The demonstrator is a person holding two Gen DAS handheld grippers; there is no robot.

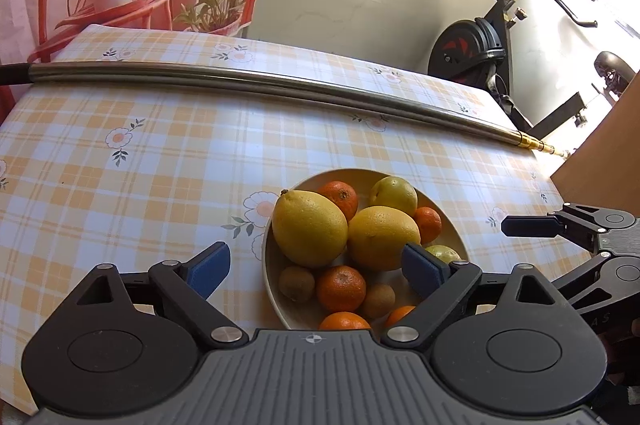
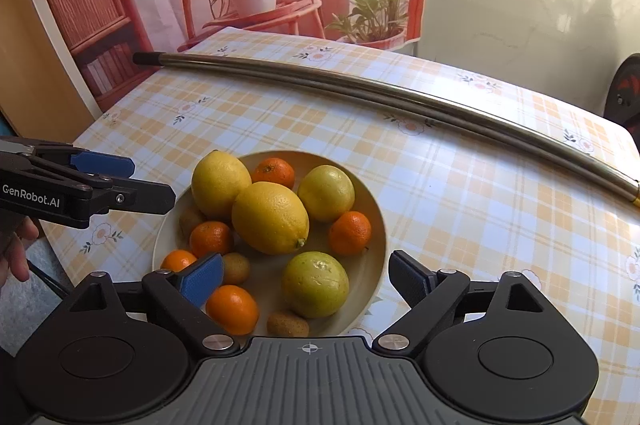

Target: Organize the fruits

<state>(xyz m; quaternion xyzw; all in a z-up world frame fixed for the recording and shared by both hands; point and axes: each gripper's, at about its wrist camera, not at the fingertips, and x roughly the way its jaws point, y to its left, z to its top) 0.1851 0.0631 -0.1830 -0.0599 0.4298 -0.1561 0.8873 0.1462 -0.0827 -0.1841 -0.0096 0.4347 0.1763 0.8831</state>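
I've got one cream bowl [image 2: 372, 209] on the checked tablecloth, piled with fruit. Two big yellow lemons [image 2: 270, 218] lie side by side touching, the left one [image 2: 220, 183] further back, both on their sides. A rounder yellow-green citrus [image 2: 326, 193] sits at the back right. A greenish fruit [image 2: 315, 284] with pale scuffs lies at the front, apart from the lemons. Mandarins [image 2: 350, 233] are scattered round: one at the back between lemon and citrus, one right, three on the left and front. Small brown kiwis [image 2: 288, 324] are tucked low near the rim; I see three. Nothing is outside the bowl.
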